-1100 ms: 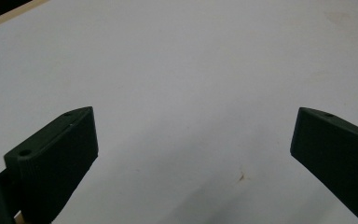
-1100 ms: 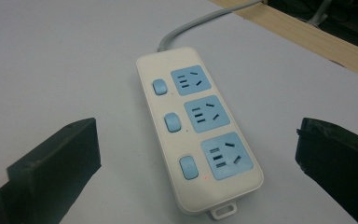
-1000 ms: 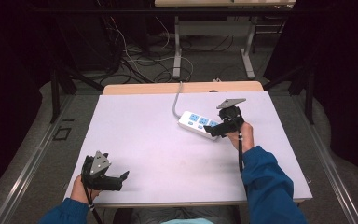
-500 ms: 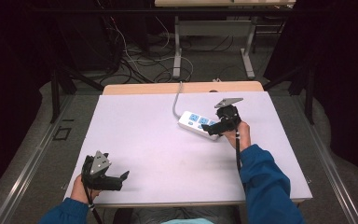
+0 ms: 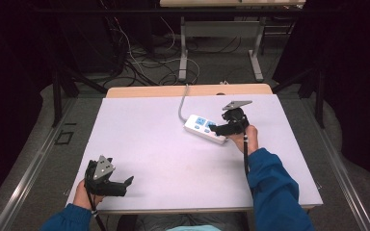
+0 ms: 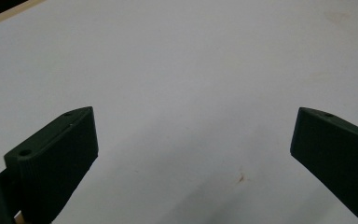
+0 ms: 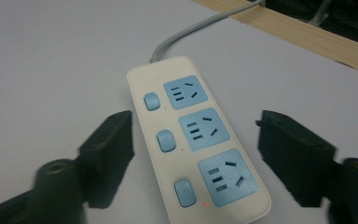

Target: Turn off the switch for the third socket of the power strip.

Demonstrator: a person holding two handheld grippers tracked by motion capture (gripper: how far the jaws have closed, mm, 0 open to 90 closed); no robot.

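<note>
A white power strip with three blue sockets and three blue switches lies on the white table; its grey cable runs off the far edge. My right gripper hovers over the strip's near end. In the right gripper view the power strip lies between the jaws of my right gripper. They have just been closing and stand apart from its sides. A small red light glows by the nearest switch. My left gripper rests open near the front left edge, with bare table between its jaws.
A wooden strip borders the table's far edge. Behind it are table legs and loose cables on the floor. A faint brown stain marks the table by the left gripper.
The right gripper has shifted only slightly over the power strip. The left gripper has kept still.
</note>
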